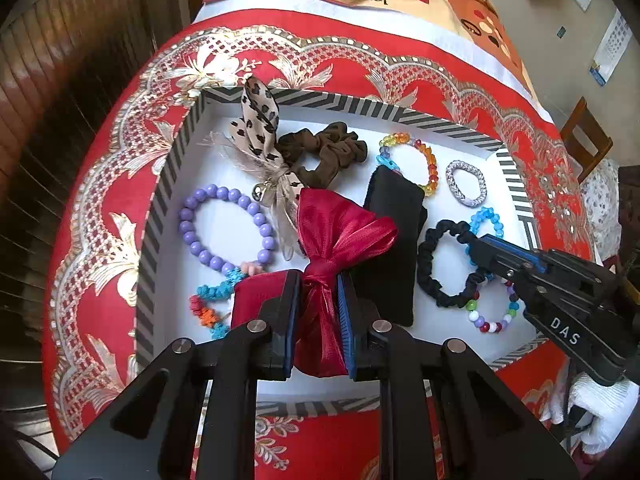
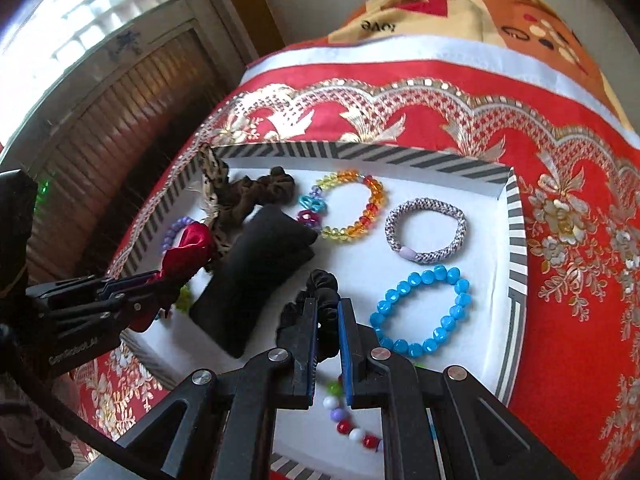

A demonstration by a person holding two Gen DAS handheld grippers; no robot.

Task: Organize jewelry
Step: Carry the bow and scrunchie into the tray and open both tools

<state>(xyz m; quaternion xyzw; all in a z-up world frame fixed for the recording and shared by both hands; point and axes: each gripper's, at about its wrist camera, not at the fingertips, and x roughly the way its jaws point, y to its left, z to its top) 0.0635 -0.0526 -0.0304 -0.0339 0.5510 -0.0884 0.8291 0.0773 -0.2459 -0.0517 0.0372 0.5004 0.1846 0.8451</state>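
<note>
Pinching glossy red bow (image 1: 320,280) (knotted middle): left fingers (image 1: 294,300); right fingers (image 2: 346,320) clamp black scrunchie (image 2: 324,292).

A shallow tray (image 1: 460,125) sits on a patterned cloth (image 1: 360,48) spread over a bed, its floor crowded with hair ties and bracelets. Along the far wall, from left to right in the left wrist view, lie a fabric bow with a bell (image 1: 260,140), a gathered scrunchie (image 1: 328,148), a faceted bead bracelet (image 1: 412,164) and a braided elastic ring (image 1: 466,182). A round-bead bracelet (image 1: 224,232) lies near the left wall, a knitted band (image 1: 212,300) before it. A ribbon bow (image 1: 340,236) sits mid-tray between the left gripper's fingers (image 1: 318,300), a padded pouch (image 1: 392,248) just to its right. Further right lies a thin scrunchie (image 1: 436,264), pinched in the right gripper (image 2: 329,308), with a chunky-bead bracelet (image 2: 420,312) beside it near the right wall and a mixed-bead bracelet (image 1: 494,312) nearest the front.
</note>
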